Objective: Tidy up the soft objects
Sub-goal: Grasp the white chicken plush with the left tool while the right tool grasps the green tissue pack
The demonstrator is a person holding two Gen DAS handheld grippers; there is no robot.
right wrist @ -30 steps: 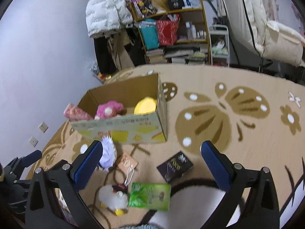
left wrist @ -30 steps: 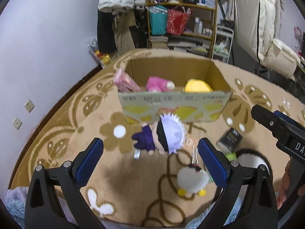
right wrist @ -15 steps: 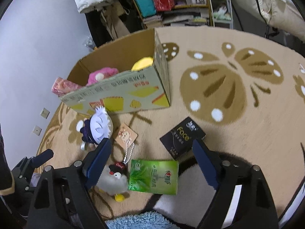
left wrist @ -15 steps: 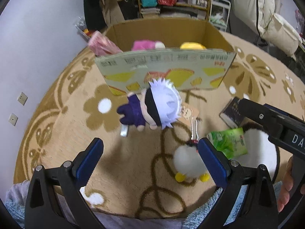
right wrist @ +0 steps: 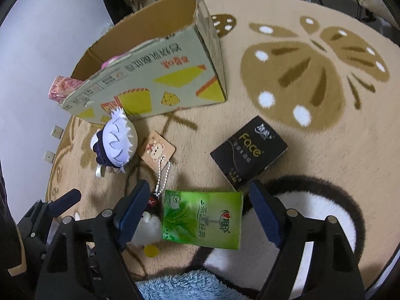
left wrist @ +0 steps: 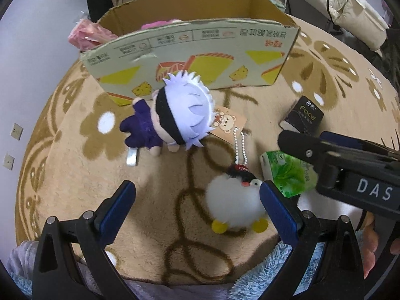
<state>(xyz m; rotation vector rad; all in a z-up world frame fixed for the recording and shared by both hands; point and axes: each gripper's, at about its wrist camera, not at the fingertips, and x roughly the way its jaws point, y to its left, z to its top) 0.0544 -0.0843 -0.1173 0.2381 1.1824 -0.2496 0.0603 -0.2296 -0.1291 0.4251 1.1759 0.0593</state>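
Note:
A white-haired plush doll (left wrist: 175, 120) in purple lies on the rug against the cardboard box (left wrist: 195, 52); it also shows in the right wrist view (right wrist: 116, 141). A white penguin plush (left wrist: 235, 201) with yellow feet lies beside my left gripper's right finger. My left gripper (left wrist: 197, 202) is open and empty just above the rug. My right gripper (right wrist: 197, 211) is open, its fingers on either side of a green tissue pack (right wrist: 202, 220). Pink plush (left wrist: 160, 23) lies in the box.
A black tissue pack (right wrist: 250, 151) lies right of the box (right wrist: 150, 75). A bear tag on a bead chain (right wrist: 157, 151) lies between doll and penguin (right wrist: 147, 230). A pink packet (left wrist: 87, 35) sits at the box's left corner. Blue fleece (right wrist: 180, 285) lies below.
Both grippers have lowered toward the rug. The left has come down near the penguin plush; the right has come down around the green tissue pack.

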